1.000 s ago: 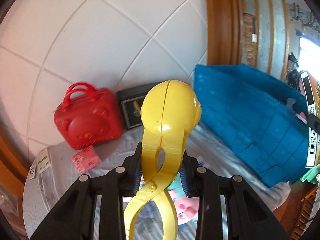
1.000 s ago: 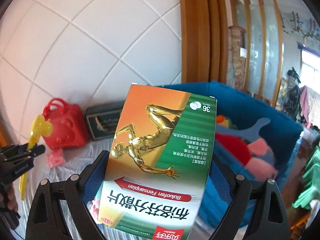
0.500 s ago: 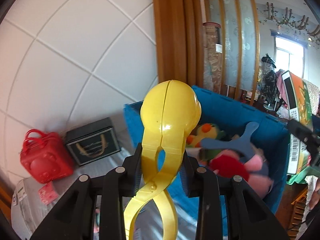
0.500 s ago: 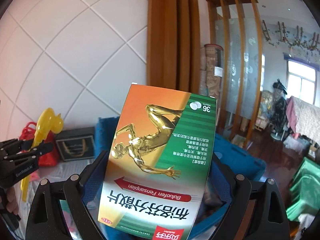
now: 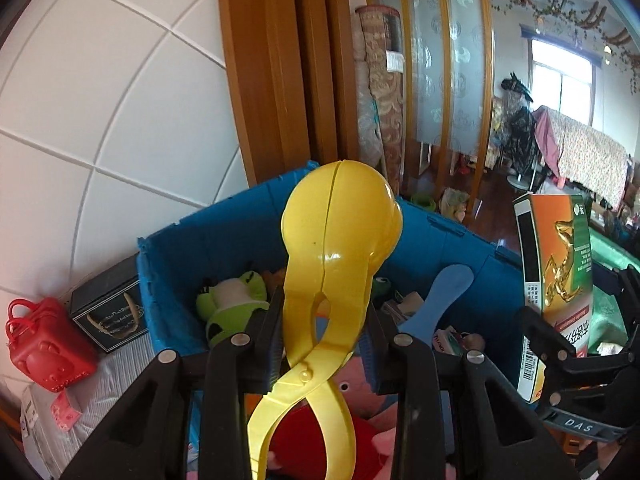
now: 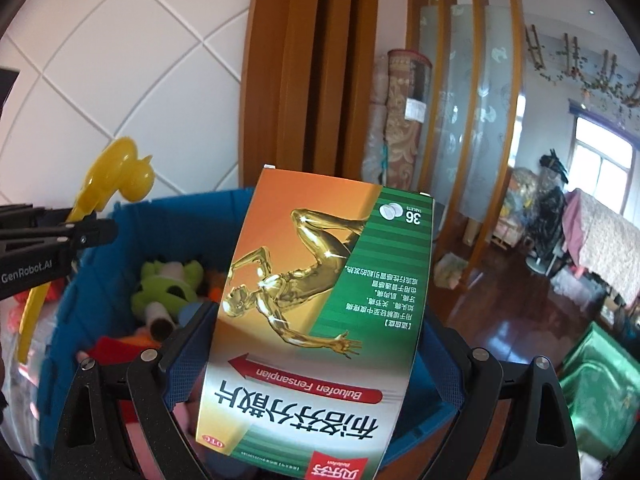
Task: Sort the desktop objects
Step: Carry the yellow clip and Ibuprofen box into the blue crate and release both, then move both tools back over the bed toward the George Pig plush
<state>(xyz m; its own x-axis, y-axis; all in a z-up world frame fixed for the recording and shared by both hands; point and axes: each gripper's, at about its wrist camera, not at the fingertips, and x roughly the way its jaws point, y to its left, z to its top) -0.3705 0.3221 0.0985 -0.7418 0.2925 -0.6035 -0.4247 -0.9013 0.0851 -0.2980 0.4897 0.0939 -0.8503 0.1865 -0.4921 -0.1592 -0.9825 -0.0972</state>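
Note:
My left gripper (image 5: 322, 344) is shut on a yellow plastic ball-shaped tong toy (image 5: 336, 248), held upright over the blue bin (image 5: 172, 248). My right gripper (image 6: 316, 352) is shut on an orange and green medicine box (image 6: 320, 304), printed side facing the camera, also above the bin (image 6: 176, 204). In the left wrist view the medicine box (image 5: 556, 272) and right gripper (image 5: 576, 360) show at the right edge. In the right wrist view the yellow toy (image 6: 116, 176) and left gripper (image 6: 52, 236) show at the left.
Inside the bin lie a green plush frog (image 5: 232, 300), a blue paddle (image 5: 440, 296), red and pink soft toys (image 5: 304, 436). A black box (image 5: 108, 312) and a red toy case (image 5: 44, 352) stand on the striped cloth by the tiled wall. A wooden door frame (image 5: 280, 72) rises behind.
Both grippers swung right with their loads, from over the cloth-covered table to above the open blue bin. The red case and black box slid to the left edge of view.

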